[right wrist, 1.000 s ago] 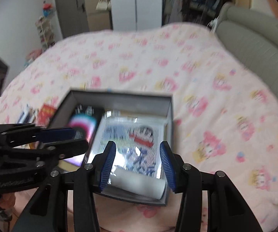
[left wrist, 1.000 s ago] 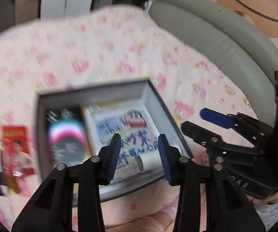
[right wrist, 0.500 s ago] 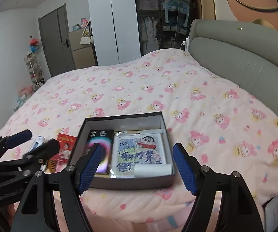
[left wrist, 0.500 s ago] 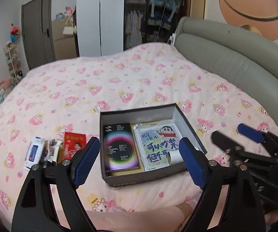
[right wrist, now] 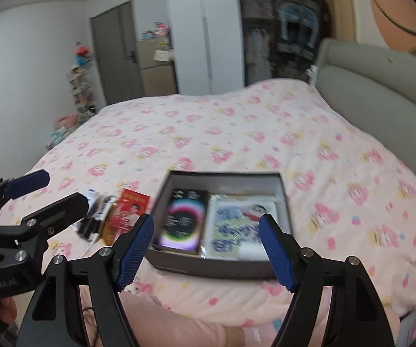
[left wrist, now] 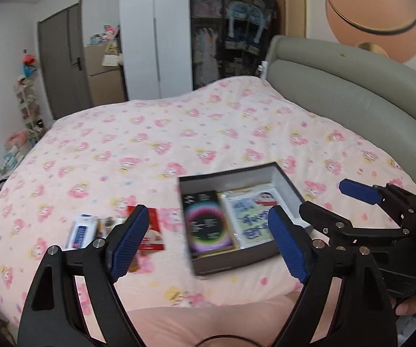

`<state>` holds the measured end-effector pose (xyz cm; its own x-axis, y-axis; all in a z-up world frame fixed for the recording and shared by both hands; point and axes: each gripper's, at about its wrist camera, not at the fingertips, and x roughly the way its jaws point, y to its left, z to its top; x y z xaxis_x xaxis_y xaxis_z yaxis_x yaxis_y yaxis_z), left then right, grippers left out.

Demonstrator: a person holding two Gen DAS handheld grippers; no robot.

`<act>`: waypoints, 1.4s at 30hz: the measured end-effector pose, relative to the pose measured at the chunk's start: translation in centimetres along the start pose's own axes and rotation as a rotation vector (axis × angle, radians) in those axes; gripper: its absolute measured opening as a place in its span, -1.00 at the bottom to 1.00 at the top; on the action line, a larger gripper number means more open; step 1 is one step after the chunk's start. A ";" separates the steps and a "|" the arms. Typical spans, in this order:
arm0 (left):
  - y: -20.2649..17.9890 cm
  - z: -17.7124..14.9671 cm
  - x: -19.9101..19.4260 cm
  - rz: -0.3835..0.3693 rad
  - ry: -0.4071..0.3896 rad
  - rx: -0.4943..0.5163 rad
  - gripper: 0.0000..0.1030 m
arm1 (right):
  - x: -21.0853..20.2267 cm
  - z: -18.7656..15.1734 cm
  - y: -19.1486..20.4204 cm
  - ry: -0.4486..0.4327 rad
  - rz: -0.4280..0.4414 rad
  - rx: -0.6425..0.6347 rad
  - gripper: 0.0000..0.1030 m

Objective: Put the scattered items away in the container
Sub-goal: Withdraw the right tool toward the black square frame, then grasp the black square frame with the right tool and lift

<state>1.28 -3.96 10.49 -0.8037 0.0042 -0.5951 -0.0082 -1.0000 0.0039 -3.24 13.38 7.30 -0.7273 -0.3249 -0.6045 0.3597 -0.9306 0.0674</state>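
Bed with pink cartoon-print cover point(left wrist: 156, 144); dark open box point(left wrist: 287, 182) sits near the front edge, right of centre in the left wrist view, lower centre in the right. In the box: a black packet with a rainbow ring point(left wrist: 206, 222) on its left side, a cartoon-printed pouch point(left wrist: 251, 214) beside it on the right, and a small white roll point(right wrist: 251, 250) at the near right corner, seen only from the right wrist view. Outside the box, on the cover just to its left: a red packet point(right wrist: 131, 209), what looks like an amber comb point(right wrist: 111, 230), some dark blurred bits I cannot name, and a white-and-blue tube point(left wrist: 80, 230) furthest left. Left tool point(left wrist: 208, 241) spread wide, empty, held above the cover's front edge. Right tool point(right wrist: 205, 248) likewise spread and empty, held over the box's near wall. Judgement: the tidy is part done, with several items left on the cover. The red packet lies nearest the box and suits the left tool. It is flat on soft bedding, so come in low at a shallow angle, take one edge, avoid pinching the cover with it, and lift clear of the box wall before letting go. Both views are blurred; steady the tool before closing.
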 end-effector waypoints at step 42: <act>30.4 -18.2 13.9 0.144 0.290 -0.678 -0.20 | 27.0 -1.1 24.6 0.383 0.346 -0.394 0.17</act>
<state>0.68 -34.45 -12.31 -0.5791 -0.0350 -0.8145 0.5285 -0.7768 -0.3424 -13.38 -18.13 -8.24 -0.2972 -0.4440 -0.8453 0.7764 -0.6277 0.0567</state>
